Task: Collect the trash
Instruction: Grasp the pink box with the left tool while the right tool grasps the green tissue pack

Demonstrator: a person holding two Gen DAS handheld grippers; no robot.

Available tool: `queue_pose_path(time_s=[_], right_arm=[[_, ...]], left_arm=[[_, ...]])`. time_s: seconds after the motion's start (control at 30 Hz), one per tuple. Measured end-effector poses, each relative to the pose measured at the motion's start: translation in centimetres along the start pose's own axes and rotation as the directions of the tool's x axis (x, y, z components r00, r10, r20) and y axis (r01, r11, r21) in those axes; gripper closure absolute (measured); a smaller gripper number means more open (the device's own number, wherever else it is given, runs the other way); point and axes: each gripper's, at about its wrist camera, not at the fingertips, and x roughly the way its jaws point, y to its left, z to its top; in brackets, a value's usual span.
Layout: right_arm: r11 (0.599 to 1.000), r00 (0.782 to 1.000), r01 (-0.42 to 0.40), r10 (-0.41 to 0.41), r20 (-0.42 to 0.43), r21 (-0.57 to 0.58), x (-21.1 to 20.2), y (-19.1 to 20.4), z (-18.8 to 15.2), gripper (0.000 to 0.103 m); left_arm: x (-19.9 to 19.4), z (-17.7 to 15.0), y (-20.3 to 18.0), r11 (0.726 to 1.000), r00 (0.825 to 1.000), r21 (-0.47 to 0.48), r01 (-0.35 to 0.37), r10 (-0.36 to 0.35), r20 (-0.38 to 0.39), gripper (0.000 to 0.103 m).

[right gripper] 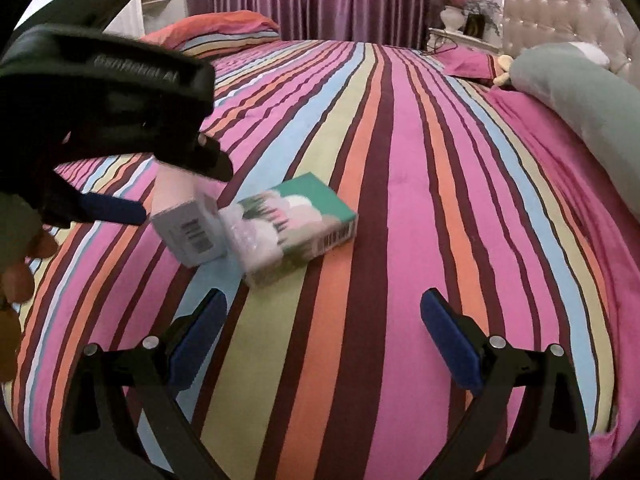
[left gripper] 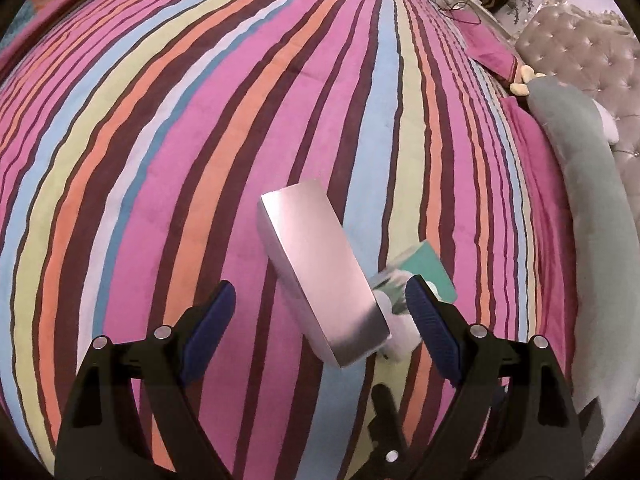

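Left jaws: wide, silver box between them – contact unclear
Right jaws: wide, bare
Right view only: box's barcode end, green carton lying on striped bed

**Pale box between spread claw fingers above a striped bed**

The left claw has its blue-padded fingers spread wide. Between them sits a pale grey box, tilted, its long face turned to the camera. Whether either pad touches it cannot be told. Just behind its right end lies a green printed carton, partly blurred. Both are over the striped bedspread. At the far right lie a grey bolster and a tufted headboard.
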Motion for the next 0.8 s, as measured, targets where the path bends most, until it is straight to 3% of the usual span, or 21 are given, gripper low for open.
queue_pose_path(time_s=[0.5, 0.6, 0.73, 0.8], right_arm=[[0.987, 0.995, -0.1, 0.095, -0.042, -0.128, 2.9, -0.2, 2.7, 0.008], [0.981, 0.992, -0.12, 0.113, -0.054, -0.152, 3.6, -0.4, 3.3, 0.008], [0.982, 0.99, -0.129, 0.12, -0.067, -0.139, 4.3, -0.4, 3.6, 0.008], [0.984, 0.991, -0.123, 0.114, -0.073, -0.132, 4.6, -0.3, 3.8, 0.008]], left_arm=[[1.6, 0.2, 1.5, 0.999, 1.0, -0.049, 0.0, 0.0, -0.01, 0.019], [1.6, 0.2, 1.4, 1.0, 1.0, -0.026, -0.005, 0.005, -0.003, 0.026], [1.7, 0.4, 1.8, 0.999, 0.999, -0.024, -0.032, 0.032, 0.007, 0.045], [1.7, 0.4, 2.0, 1.0, 1.0, -0.011, -0.022, 0.022, 0.011, 0.045]])
